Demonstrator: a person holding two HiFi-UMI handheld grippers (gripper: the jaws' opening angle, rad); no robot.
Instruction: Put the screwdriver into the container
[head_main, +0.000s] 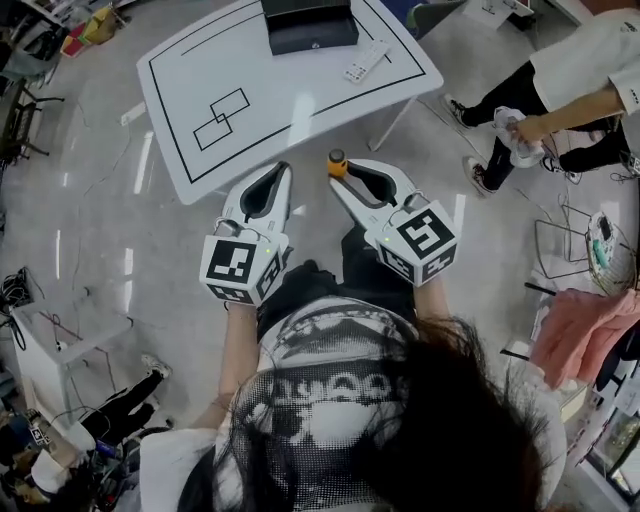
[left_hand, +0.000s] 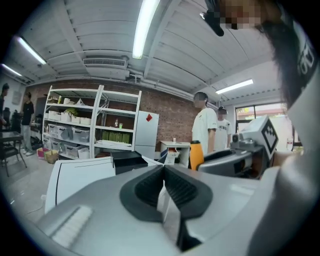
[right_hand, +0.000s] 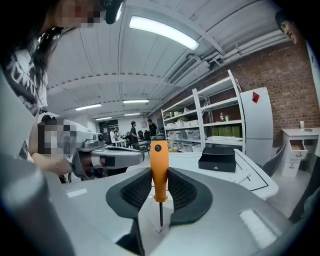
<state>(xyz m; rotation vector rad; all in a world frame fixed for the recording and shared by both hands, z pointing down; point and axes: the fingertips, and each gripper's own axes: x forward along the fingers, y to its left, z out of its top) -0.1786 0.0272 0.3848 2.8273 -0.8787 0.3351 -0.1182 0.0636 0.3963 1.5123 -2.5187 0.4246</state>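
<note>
Fingers (right_hand: 131, 194) on our right gripper (right_hand: 159, 192) are pinching the screwdriver (right_hand: 159, 167) by the lower part of its orange handle. The thin shaft points back toward the gripper body and the butt of the handle pokes out past the tips, toward the container (head_main: 308, 25). Our left gripper (left_hand: 164, 186) rides right beside it on the same near side of the container. Its fingers (left_hand: 145, 190) are pressed together at the tips with nothing between them, so it's just along for the ride.

We'd call this the carry step: the tool is picked up but not delivered. From the head view both grippers hang over the floor, well short of the container, with nearly the whole white desk (head_main: 200, 70) lying between them and it. The container is the black box at the desk's far edge. A small white remote-looking thing (head_main: 366, 60) lies just to its near right.

Next move, as we see it, is to reach across the desk until the handle is over the container, then spread the fingers and let the screwdriver drop in. We can't tell from here whether the box is open on top or lidded. If it's lidded, that idle left gripper would have to deal with the lid first.
</note>
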